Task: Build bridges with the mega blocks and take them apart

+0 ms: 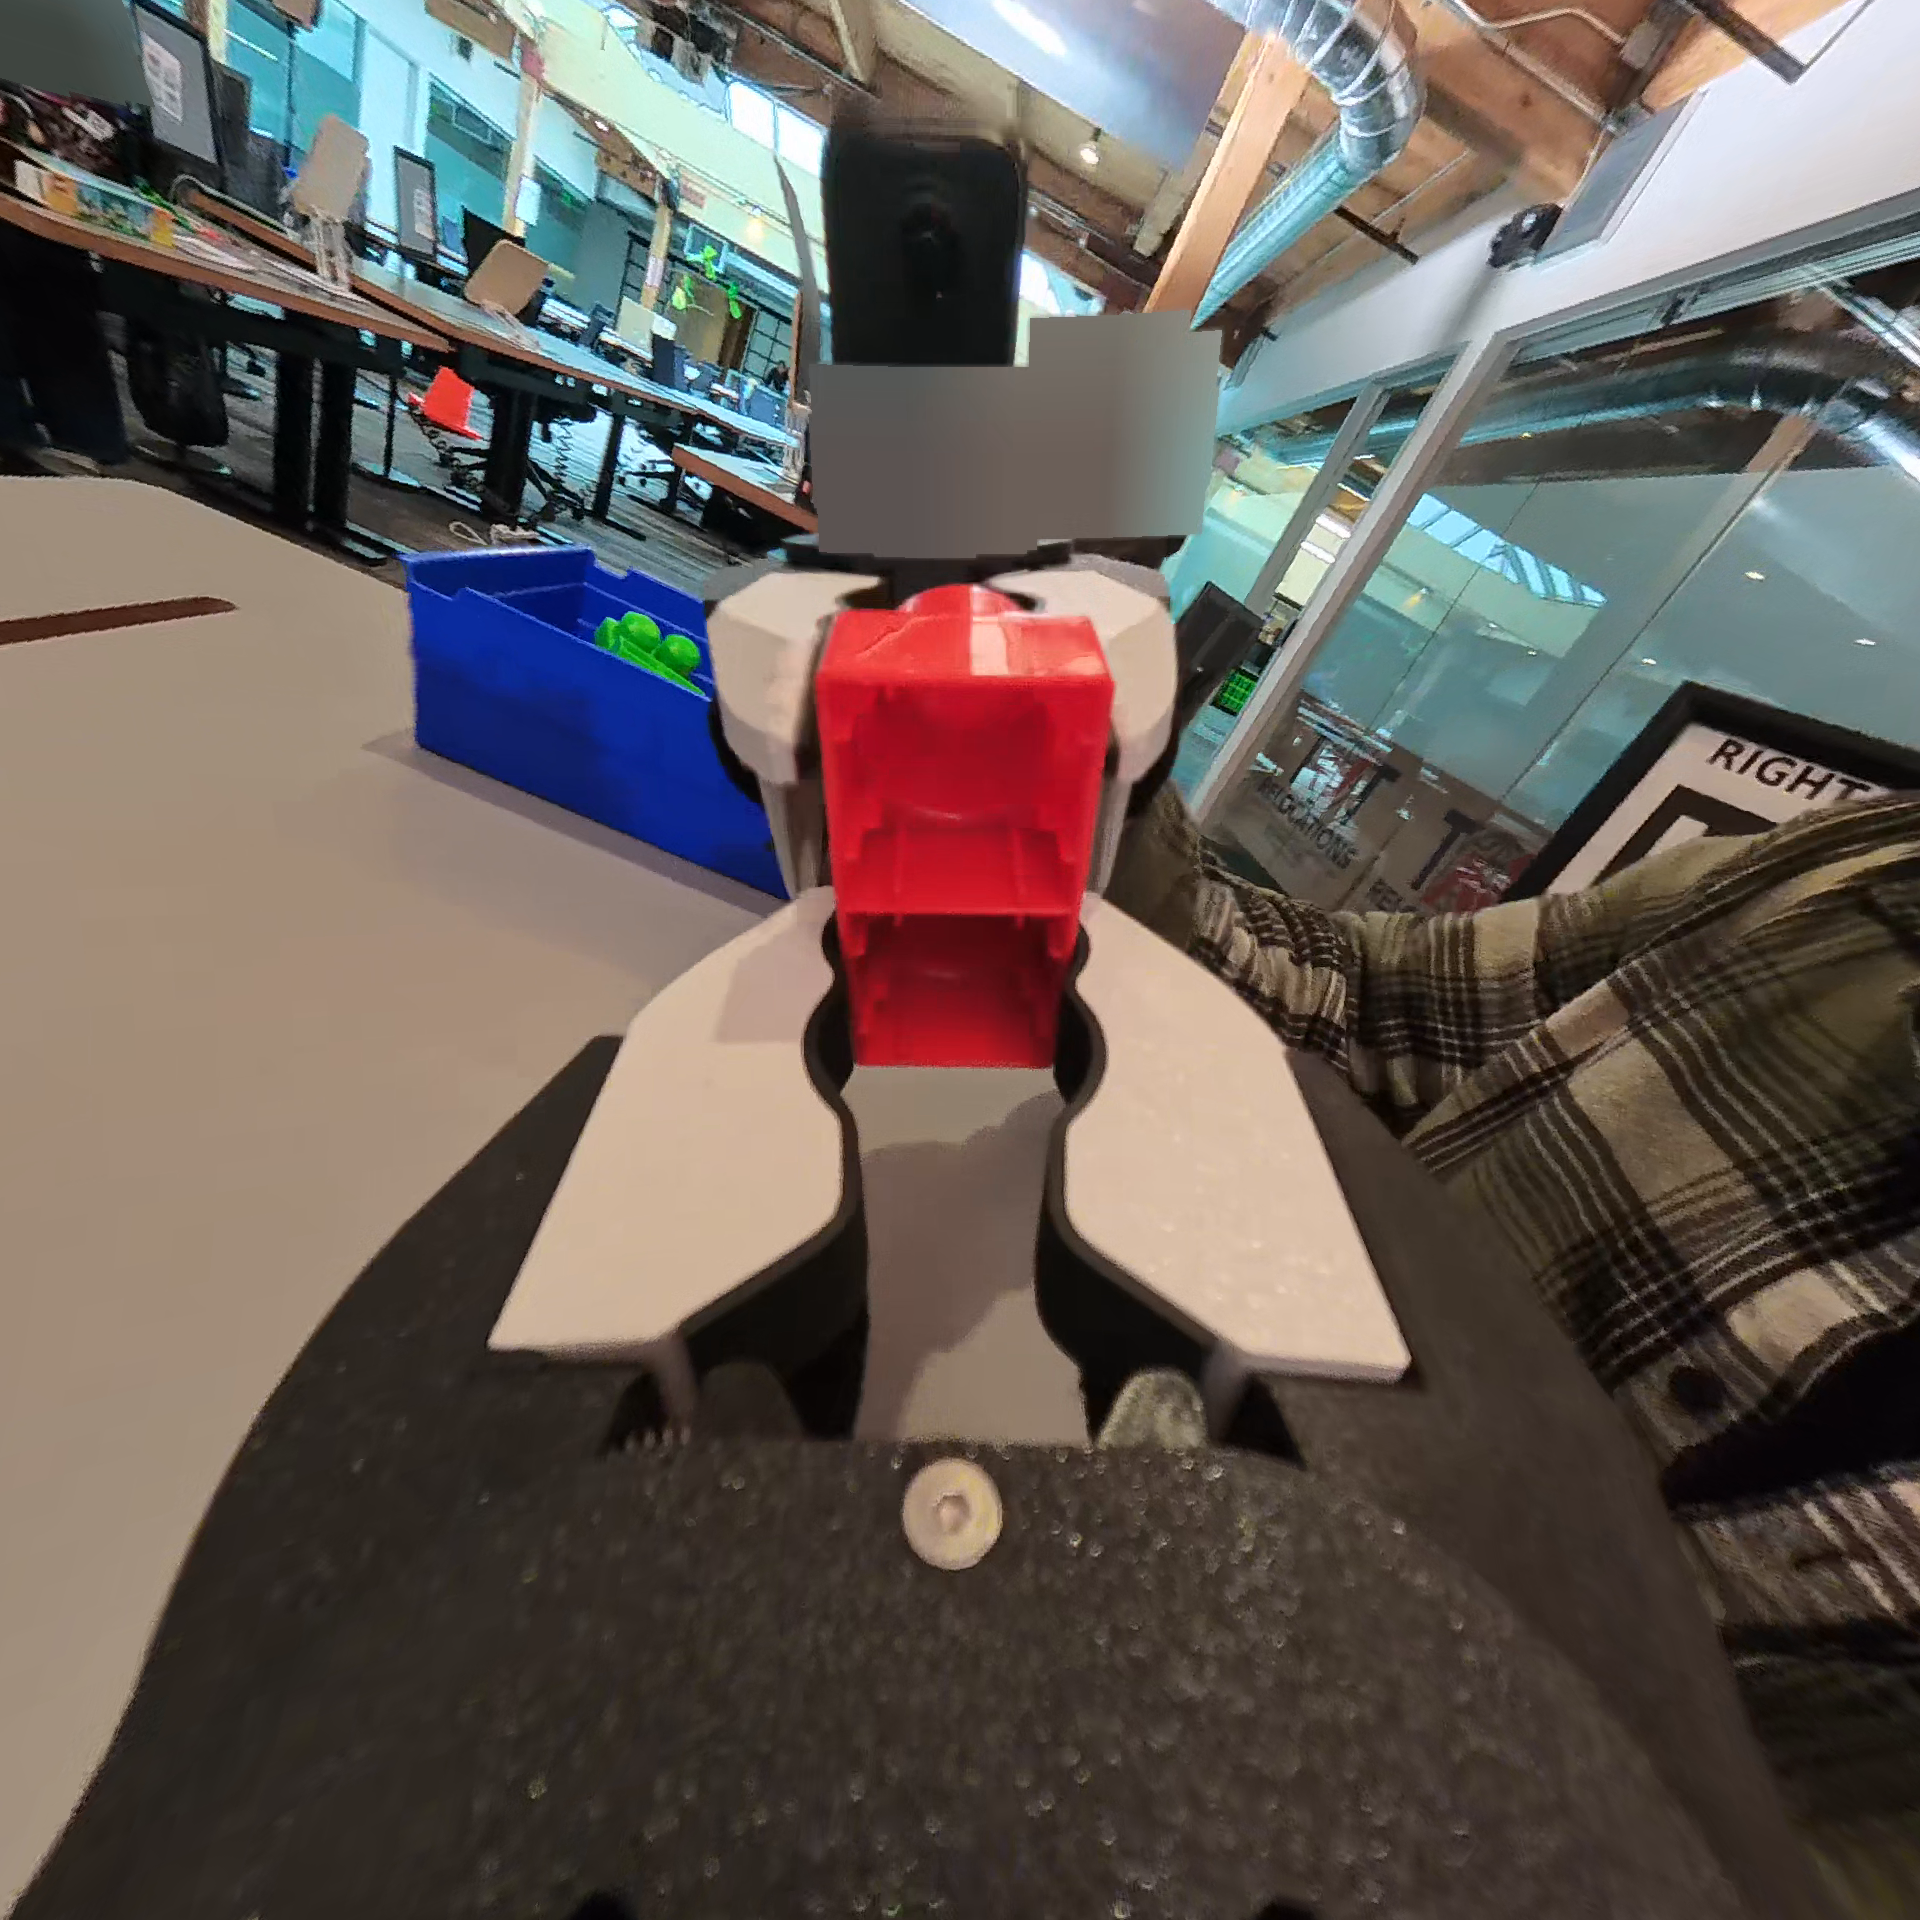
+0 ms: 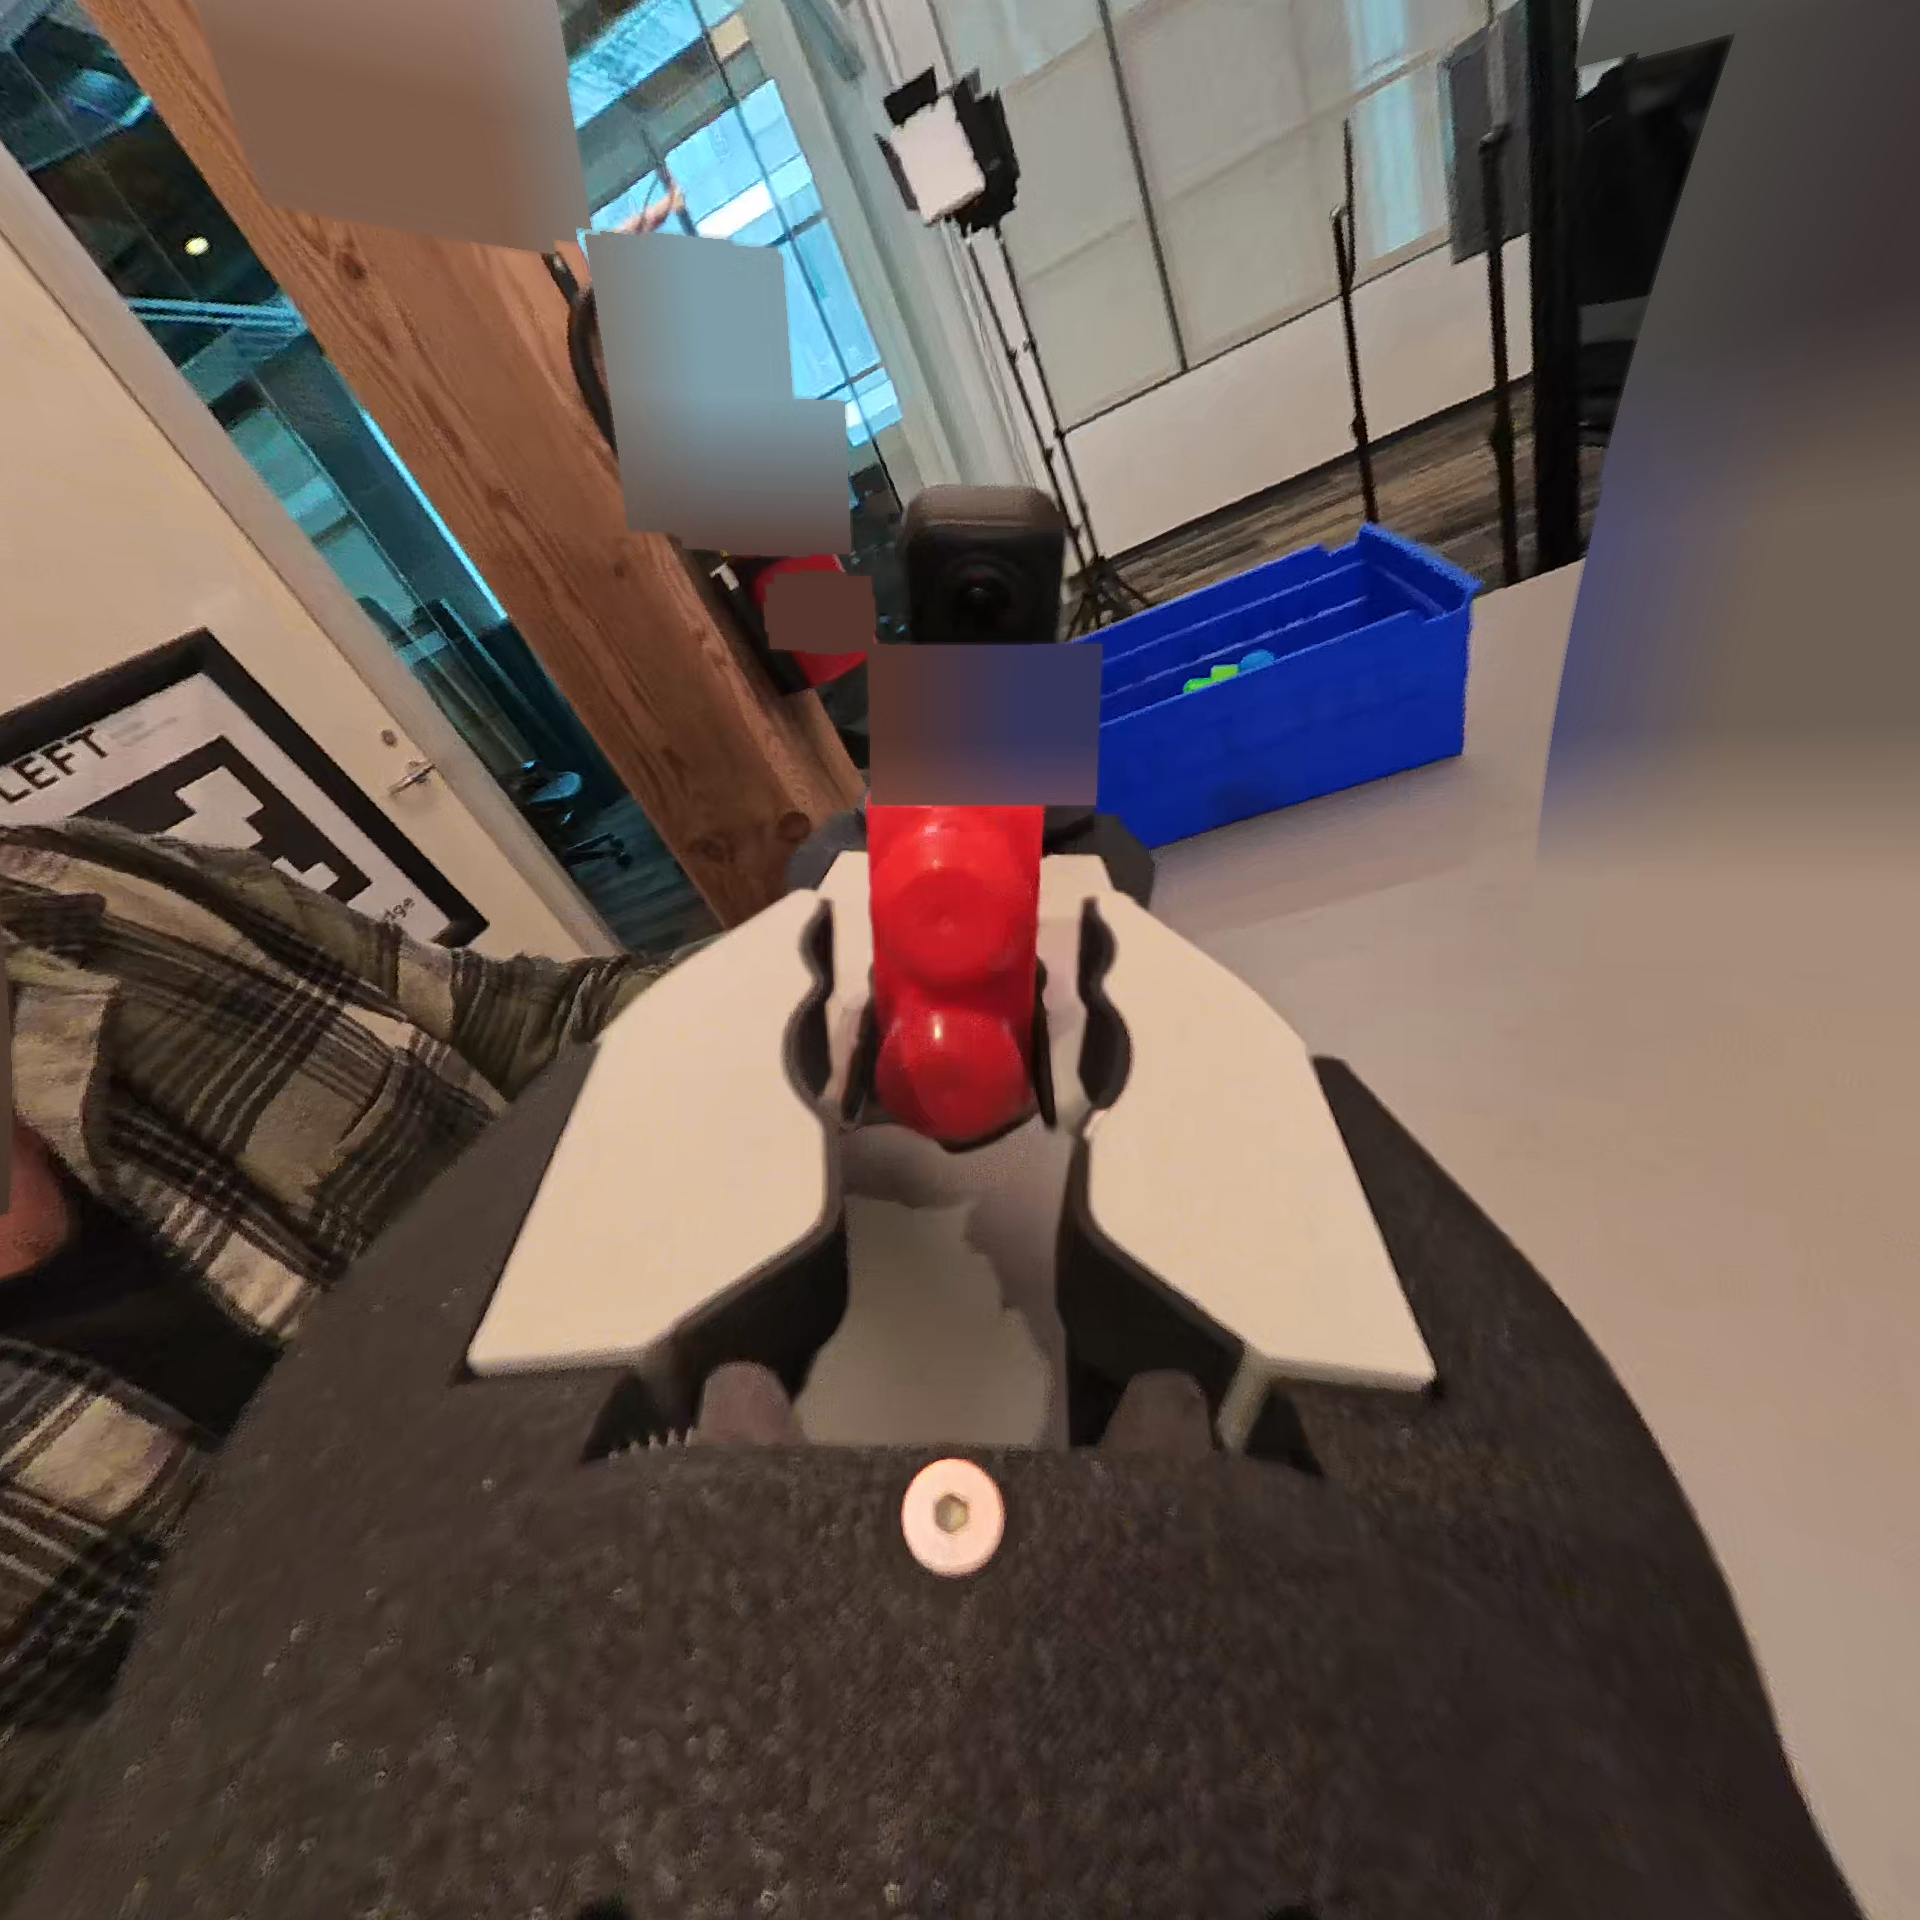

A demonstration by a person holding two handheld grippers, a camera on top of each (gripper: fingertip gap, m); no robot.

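Note:
A red mega block piece (image 1: 961,790) is held in the air between both grippers, which face each other. In the left wrist view its hollow underside shows, with a seam across it; I cannot tell whether it is one block or two joined. My left gripper (image 1: 956,987) is shut on its near end. My right gripper (image 1: 951,707) is shut on its far end. In the right wrist view the red piece (image 2: 951,925) shows two round studs. There my right gripper (image 2: 956,997) clamps it, and my left gripper (image 2: 961,842) holds it just behind.
A blue bin (image 1: 561,717) with green blocks (image 1: 649,644) stands on the grey table (image 1: 208,935) behind the grippers; it also shows in the right wrist view (image 2: 1299,727). A person's plaid sleeve (image 1: 1558,1039) is on the right there, and at the left in the right wrist view (image 2: 260,1039).

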